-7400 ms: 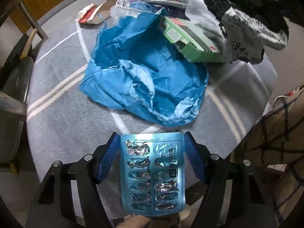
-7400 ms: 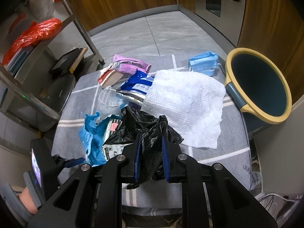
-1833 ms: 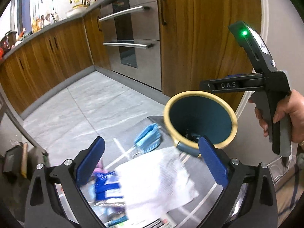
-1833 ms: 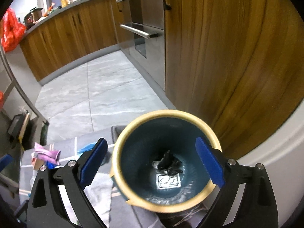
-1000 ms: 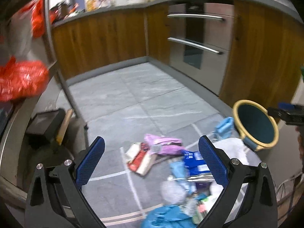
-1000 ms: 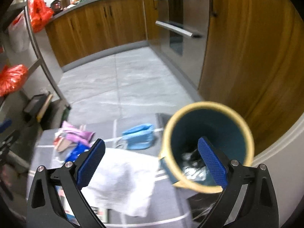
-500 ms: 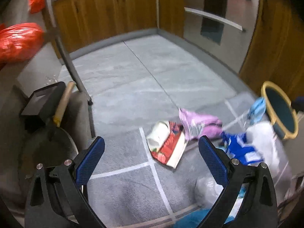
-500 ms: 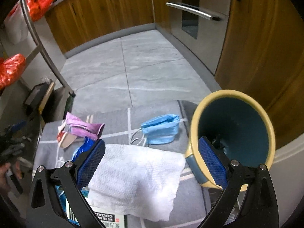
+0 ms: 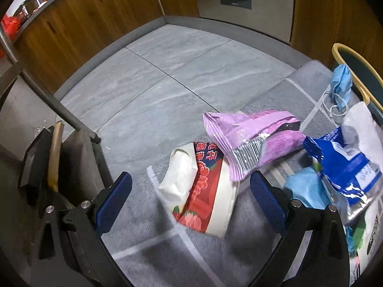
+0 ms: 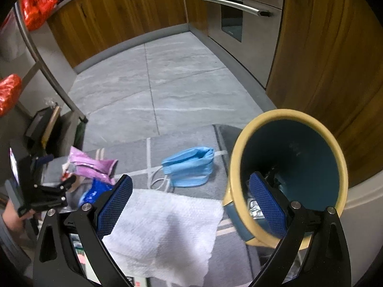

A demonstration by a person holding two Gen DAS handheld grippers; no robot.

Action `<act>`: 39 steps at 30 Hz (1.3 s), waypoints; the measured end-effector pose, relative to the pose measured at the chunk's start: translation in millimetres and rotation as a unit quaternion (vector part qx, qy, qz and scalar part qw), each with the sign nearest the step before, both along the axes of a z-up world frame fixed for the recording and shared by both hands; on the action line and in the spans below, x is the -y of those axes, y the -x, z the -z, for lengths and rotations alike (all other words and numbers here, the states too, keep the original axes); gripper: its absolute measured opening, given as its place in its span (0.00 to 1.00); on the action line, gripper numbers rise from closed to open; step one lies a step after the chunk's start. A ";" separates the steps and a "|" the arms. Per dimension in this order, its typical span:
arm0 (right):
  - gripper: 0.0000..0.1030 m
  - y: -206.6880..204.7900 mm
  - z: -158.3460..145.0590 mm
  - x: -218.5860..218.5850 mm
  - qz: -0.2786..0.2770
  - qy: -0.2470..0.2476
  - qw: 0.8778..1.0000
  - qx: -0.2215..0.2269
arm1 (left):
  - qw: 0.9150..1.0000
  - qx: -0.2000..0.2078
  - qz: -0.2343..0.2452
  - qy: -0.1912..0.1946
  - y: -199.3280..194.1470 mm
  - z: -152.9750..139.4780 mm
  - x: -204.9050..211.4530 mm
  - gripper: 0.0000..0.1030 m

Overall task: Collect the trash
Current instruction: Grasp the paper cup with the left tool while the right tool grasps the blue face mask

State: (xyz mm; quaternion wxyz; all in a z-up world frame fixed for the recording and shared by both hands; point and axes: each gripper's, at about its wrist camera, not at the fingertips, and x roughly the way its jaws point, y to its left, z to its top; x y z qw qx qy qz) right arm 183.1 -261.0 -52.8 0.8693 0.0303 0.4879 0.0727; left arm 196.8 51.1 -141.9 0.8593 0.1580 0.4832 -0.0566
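Observation:
My left gripper [image 9: 190, 197] is open and empty, hovering over a red and white packet [image 9: 203, 196] on the grey tablecloth [image 9: 215, 258]. A purple wrapper [image 9: 249, 138] and a blue bag [image 9: 344, 165] lie just to its right. My right gripper [image 10: 190, 198] is open and empty above a white paper towel [image 10: 165, 236]. A blue face mask [image 10: 189, 167] lies beyond it. The yellow-rimmed teal bin [image 10: 294, 153] stands at the right with trash at its bottom. The left gripper also shows in the right wrist view [image 10: 50, 191].
The bin's rim [image 9: 354, 67] and the mask [image 9: 342, 86] sit at the far right of the left wrist view. A metal rack leg [image 9: 59, 110] and a dustpan [image 9: 40, 162] stand left of the table. Wooden cabinets [image 10: 323, 59] and an oven [image 10: 241, 12] lie beyond.
The left gripper has dropped lower and closer over the red packet and purple wrapper. The right gripper has shifted a little towards the bin, still above the paper towel.

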 end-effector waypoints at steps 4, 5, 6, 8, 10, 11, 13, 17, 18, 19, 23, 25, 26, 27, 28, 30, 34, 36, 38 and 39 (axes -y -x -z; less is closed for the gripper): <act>0.94 -10.1 6.1 5.6 0.007 -0.009 1.000 -0.004 | 1.000 -0.007 0.027 0.010 -4.5 6.1 4.7 0.87; 0.94 -13.5 7.4 5.9 0.006 -0.015 1.000 -0.003 | 0.999 -0.011 0.034 0.009 -4.6 8.4 6.1 0.81; 0.94 -16.1 8.4 4.7 0.003 -0.018 1.000 0.000 | 0.999 -0.023 0.038 0.011 -4.8 12.0 6.5 0.68; 0.94 -20.6 11.6 -1.4 -0.008 -0.013 1.000 0.010 | 0.999 -0.022 0.037 0.007 -1.9 13.3 6.6 0.64; 0.94 -27.3 19.8 -10.7 -0.024 -0.005 1.000 0.011 | 0.999 -0.023 0.034 0.017 0.8 11.8 5.1 0.56; 0.94 -30.3 23.6 -15.0 -0.031 0.001 0.999 0.011 | 0.999 -0.022 0.032 0.021 1.7 10.7 3.0 0.55; 0.94 -37.1 34.7 -25.2 -0.047 0.019 0.999 0.008 | 0.999 -0.027 0.026 0.038 4.6 9.1 -2.7 0.54; 0.93 -48.6 59.9 -36.8 -0.065 0.042 0.997 -0.017 | 0.998 -0.030 0.035 0.038 11.1 9.1 -5.5 0.51; 0.93 -51.1 65.0 -39.4 -0.069 0.048 0.996 -0.021 | 0.998 -0.032 0.036 0.040 12.2 8.9 -6.4 0.51; 0.92 -53.6 69.1 -40.8 -0.070 0.052 0.996 -0.024 | 0.998 -0.032 0.036 0.042 13.9 7.7 -7.1 0.50; 0.76 -60.1 85.2 -44.6 -0.072 0.068 0.994 -0.044 | 0.997 -0.036 0.035 0.051 15.8 4.2 -12.6 0.48; 0.69 -60.9 88.2 -44.7 -0.075 0.067 0.994 -0.050 | 0.997 -0.036 0.035 0.057 16.5 2.3 -16.2 0.46; 0.63 -60.7 88.4 -44.0 -0.076 0.063 0.994 -0.052 | 0.997 -0.036 0.035 0.058 17.6 1.3 -17.1 0.45; 0.56 -60.5 87.6 -43.7 -0.076 0.061 0.994 -0.053 | 0.997 -0.037 0.035 0.058 18.7 0.3 -18.0 0.45; 0.53 -60.6 86.8 -43.2 -0.076 0.060 0.994 -0.053 | 0.997 -0.038 0.035 0.058 17.4 0.4 -19.3 0.44; 0.36 -59.4 85.3 -41.6 -0.077 0.051 0.994 -0.056 | 0.997 -0.040 0.037 0.054 19.4 -0.9 -18.1 0.43; 0.23 -56.7 79.7 -42.2 -0.082 0.048 0.994 -0.053 | 0.997 -0.048 0.039 0.054 22.2 -3.0 -18.4 0.41; 0.22 -55.9 77.8 -42.4 -0.083 0.047 0.994 -0.051 | 0.997 -0.051 0.040 0.051 24.7 -3.7 -18.2 0.41; 0.20 -54.5 75.9 -43.4 -0.084 0.045 0.994 -0.049 | 0.996 -0.053 0.037 0.055 26.2 -6.9 -21.3 0.39; 0.19 -54.0 74.7 -44.0 -0.085 0.045 0.994 -0.048 | 0.996 -0.054 0.032 0.057 26.0 -8.9 -24.3 0.36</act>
